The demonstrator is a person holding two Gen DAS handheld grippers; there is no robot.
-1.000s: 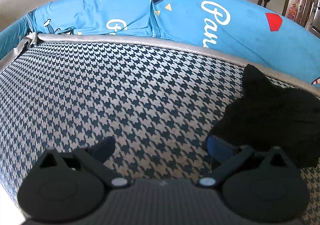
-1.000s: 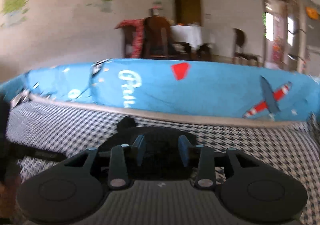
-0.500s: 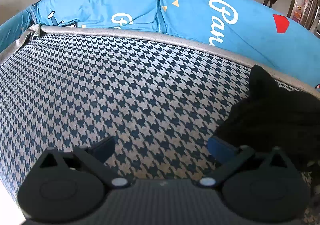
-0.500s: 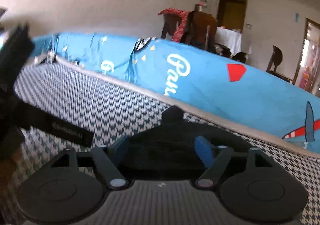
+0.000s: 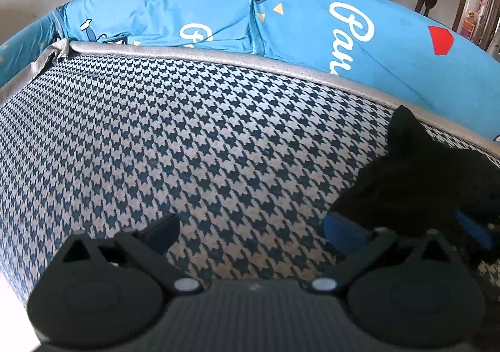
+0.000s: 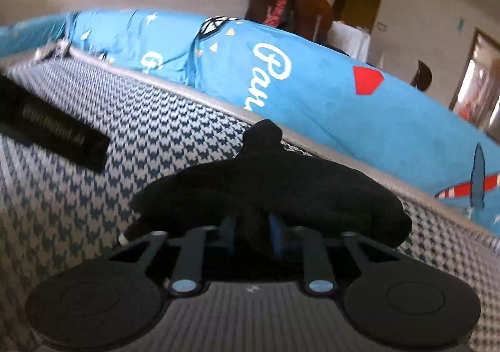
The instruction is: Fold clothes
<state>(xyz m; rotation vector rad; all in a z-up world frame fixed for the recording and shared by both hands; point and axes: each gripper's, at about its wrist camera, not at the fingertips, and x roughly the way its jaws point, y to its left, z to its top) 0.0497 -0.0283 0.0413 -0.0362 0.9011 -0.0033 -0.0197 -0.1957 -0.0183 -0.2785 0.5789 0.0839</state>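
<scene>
Houndstooth cushion, black garment between right fingers

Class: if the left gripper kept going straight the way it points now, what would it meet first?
Most likely the houndstooth-patterned cushion surface ahead of the open left gripper; the crumpled black garment lies off to its right. Depth is uncertain.

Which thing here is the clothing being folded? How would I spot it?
Find the houndstooth-patterned cushion in front of the bright blue printed sheet. On it lies a bunched black garment, pinched by the right gripper. It is the only plain black cloth there.
</scene>
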